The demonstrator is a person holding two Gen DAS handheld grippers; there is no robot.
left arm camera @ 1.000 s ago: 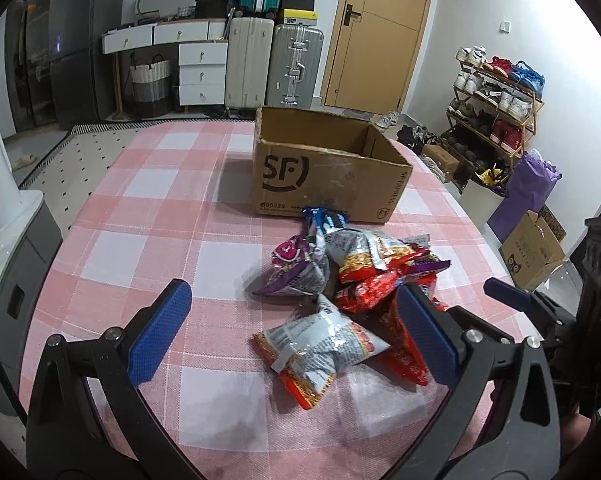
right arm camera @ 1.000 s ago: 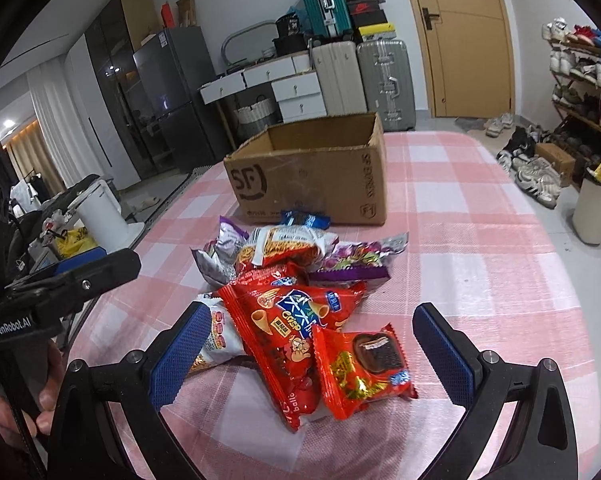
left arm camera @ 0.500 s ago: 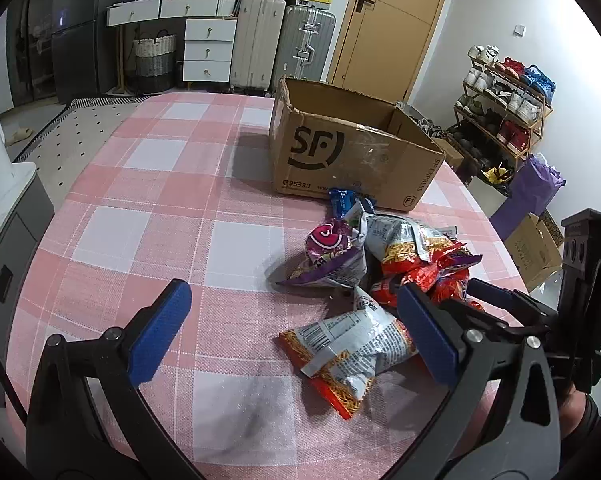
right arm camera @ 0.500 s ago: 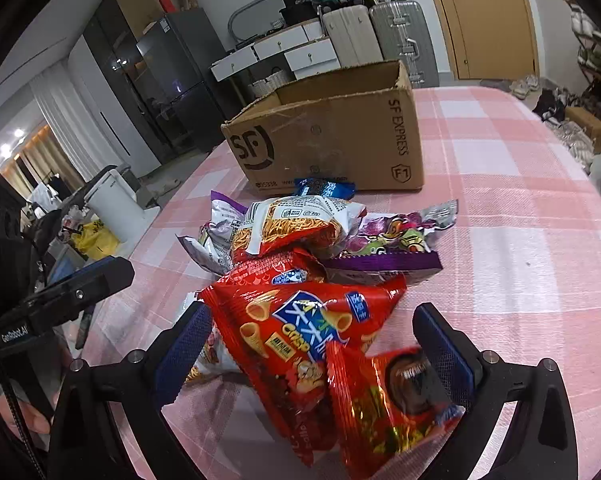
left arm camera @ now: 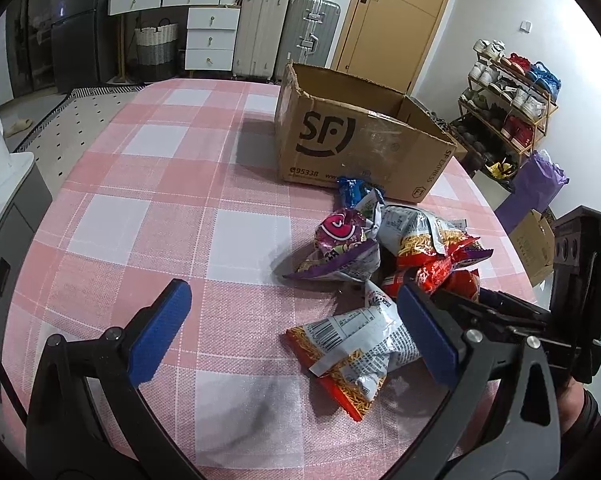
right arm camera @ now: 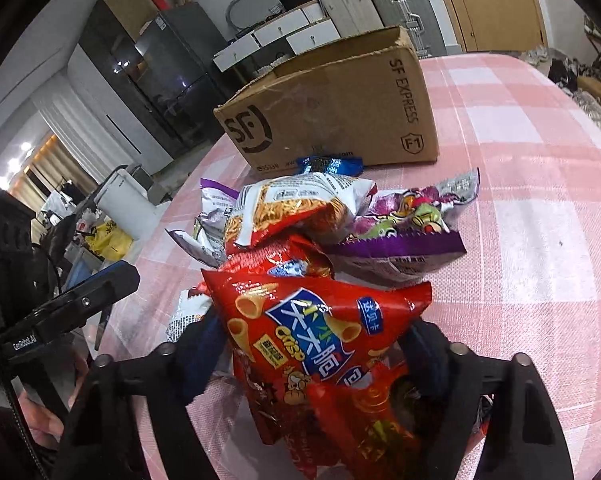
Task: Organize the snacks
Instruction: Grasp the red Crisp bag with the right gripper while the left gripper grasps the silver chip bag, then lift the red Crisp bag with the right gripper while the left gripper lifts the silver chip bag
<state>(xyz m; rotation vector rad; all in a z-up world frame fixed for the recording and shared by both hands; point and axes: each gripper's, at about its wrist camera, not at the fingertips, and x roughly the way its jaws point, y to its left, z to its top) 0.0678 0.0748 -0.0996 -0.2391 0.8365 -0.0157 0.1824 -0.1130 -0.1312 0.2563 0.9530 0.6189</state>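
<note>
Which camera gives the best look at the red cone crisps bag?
The right wrist view: the red cone crisps bag fills the foreground, label facing the camera, between the right tongs, whose jaws have just been closing on it. The left wrist view shows only red slivers of the pile behind its own blue finger.

- Both my views curve hard at the rims: door frames and furniture bow, and black vignette fills the corners.
- Room light is even and fairly bright, coming from overhead; the pink-and-white checked tablecloth (left arm camera: 172, 216) shows soft grey shadows under my fingers.
- The brown cardboard shipping box (left arm camera: 352, 136) casts a dull shadow to its left on the cloth.
- In my right view, the shiny red foil snack bag (right arm camera: 320, 332) catches small white glints, and my dark blue finger pads (right arm camera: 198, 356) beside it look smeared.
- Far left there, warm lamps blow out against pale curtains.
</note>
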